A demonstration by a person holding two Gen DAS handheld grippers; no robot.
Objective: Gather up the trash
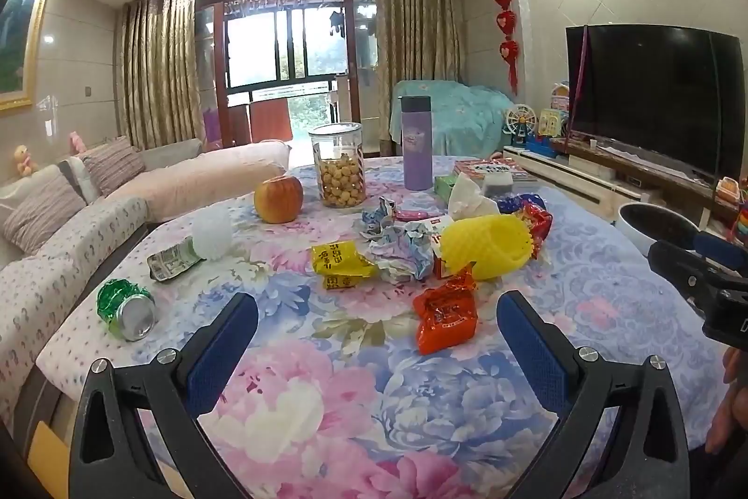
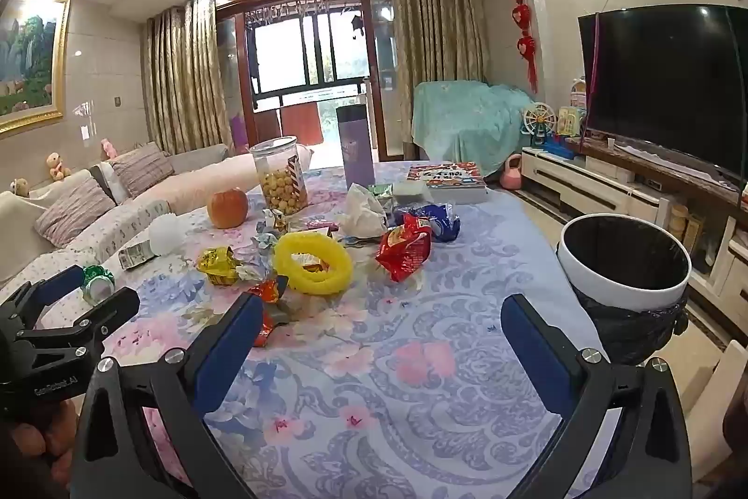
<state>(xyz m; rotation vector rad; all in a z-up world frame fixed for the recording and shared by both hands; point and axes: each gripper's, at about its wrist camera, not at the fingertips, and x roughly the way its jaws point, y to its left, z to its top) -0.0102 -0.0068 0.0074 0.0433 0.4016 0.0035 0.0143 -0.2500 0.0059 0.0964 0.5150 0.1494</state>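
Trash lies across the floral tablecloth [image 1: 355,396]: an orange-red wrapper [image 1: 444,316], a yellow foam net [image 1: 486,246], a yellow wrapper [image 1: 339,260], crumpled paper [image 1: 402,249], a crushed green can [image 1: 125,308], a small carton [image 1: 170,260] and a white foam net [image 1: 212,232]. My left gripper [image 1: 376,340] is open and empty, just short of the orange-red wrapper. My right gripper [image 2: 381,344] is open and empty over bare cloth, right of the pile. A red snack bag [image 2: 404,249] and a blue wrapper [image 2: 437,220] lie ahead of it. A white bin with a black liner [image 2: 624,265] stands off the table's right edge.
An apple [image 1: 279,198], a snack jar [image 1: 339,167], a purple flask [image 1: 416,143], tissues [image 1: 470,199] and books [image 2: 446,178] stand at the table's far side. A sofa [image 1: 70,227] runs along the left. A TV [image 2: 664,87] on its cabinet is at the right.
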